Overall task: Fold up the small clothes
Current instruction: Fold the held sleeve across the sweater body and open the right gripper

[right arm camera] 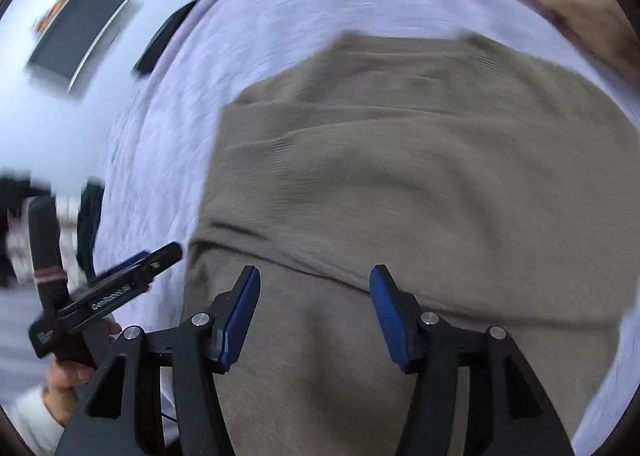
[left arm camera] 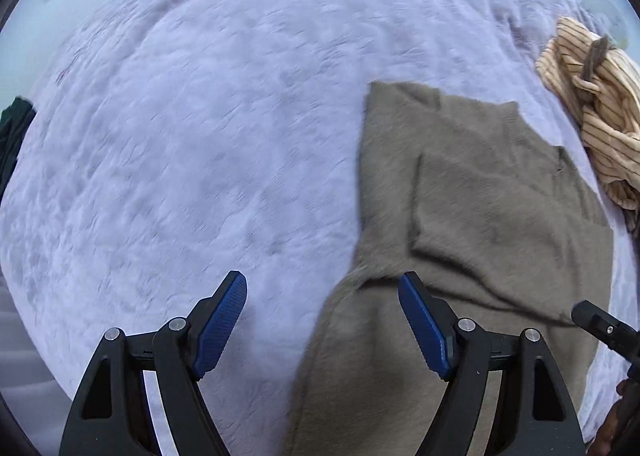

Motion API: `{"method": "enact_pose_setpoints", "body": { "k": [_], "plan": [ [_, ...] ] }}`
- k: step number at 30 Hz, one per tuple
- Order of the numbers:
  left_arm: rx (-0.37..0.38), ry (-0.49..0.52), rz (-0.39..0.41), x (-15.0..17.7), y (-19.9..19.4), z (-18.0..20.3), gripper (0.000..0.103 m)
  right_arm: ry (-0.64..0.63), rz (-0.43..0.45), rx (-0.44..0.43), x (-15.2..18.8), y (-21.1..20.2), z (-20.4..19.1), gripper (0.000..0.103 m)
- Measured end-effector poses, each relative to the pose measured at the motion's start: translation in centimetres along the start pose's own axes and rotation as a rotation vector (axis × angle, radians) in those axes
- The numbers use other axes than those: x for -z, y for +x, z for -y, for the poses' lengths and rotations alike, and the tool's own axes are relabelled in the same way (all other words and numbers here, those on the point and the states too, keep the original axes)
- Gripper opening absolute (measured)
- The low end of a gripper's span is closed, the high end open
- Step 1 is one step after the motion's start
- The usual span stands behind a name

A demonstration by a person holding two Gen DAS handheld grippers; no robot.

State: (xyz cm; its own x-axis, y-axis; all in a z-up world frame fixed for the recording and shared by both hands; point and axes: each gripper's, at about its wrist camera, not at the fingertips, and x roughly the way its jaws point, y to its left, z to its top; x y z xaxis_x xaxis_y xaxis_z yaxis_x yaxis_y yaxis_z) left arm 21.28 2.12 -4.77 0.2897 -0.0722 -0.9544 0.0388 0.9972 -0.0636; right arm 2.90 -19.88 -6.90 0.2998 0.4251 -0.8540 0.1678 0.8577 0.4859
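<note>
Blue-padded fingers of the left gripper (left arm camera: 322, 324) sit nearest the lens, spread wide with nothing between them; one pad hangs over bare blanket, the other over the near left edge of the taupe knit garment (left arm camera: 460, 216). That garment lies on the lavender fleece blanket (left arm camera: 200, 136) covering the bed, toward its right side. It looks partly folded: in the left wrist view a layer is doubled over on top of the body, with a crease running across the near part, while the near end trails loose toward the cameras. The right gripper (right arm camera: 314, 316) is likewise wide open and empty, hovering above the garment's near portion. By my judgement at least one more fold remains for this piece. A crumpled striped garment (left arm camera: 600, 116) at the far right looks unfolded, so the task seems well short of done.
</note>
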Motion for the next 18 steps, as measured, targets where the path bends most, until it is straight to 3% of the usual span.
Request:
{"method": "enact_pose_setpoints", "body": {
  "k": [5,8,10,11,12,15,18],
  "plan": [
    [0.035,0.071,0.021,-2.2,-0.5,5.0,0.079,0.471,0.098,-0.040,2.5,-4.7,11.8,0.061],
    [0.050,0.126,0.011,-3.7,0.8,8.7,0.079,0.638,0.157,-0.043,3.6,-5.9,16.7,0.061],
    [0.029,0.164,-0.008,-4.1,1.5,10.4,0.079,0.702,0.207,-0.088,3.6,-6.1,19.0,0.043],
    [0.008,0.180,-0.016,-4.1,2.1,10.9,0.079,0.745,0.225,-0.124,3.5,-6.0,20.2,0.018],
    [-0.006,0.192,-0.018,-4.0,2.6,11.2,0.079,0.781,0.233,-0.140,3.4,-6.0,21.1,0.011],
    [-0.073,0.238,-0.062,-3.2,4.6,11.8,0.079,0.821,0.278,-0.131,3.3,-6.7,22.0,0.009],
    [-0.058,0.246,-0.071,-2.0,5.4,11.3,0.082,0.784,0.259,-0.055,3.8,-6.7,22.5,0.009]
  ]
}}
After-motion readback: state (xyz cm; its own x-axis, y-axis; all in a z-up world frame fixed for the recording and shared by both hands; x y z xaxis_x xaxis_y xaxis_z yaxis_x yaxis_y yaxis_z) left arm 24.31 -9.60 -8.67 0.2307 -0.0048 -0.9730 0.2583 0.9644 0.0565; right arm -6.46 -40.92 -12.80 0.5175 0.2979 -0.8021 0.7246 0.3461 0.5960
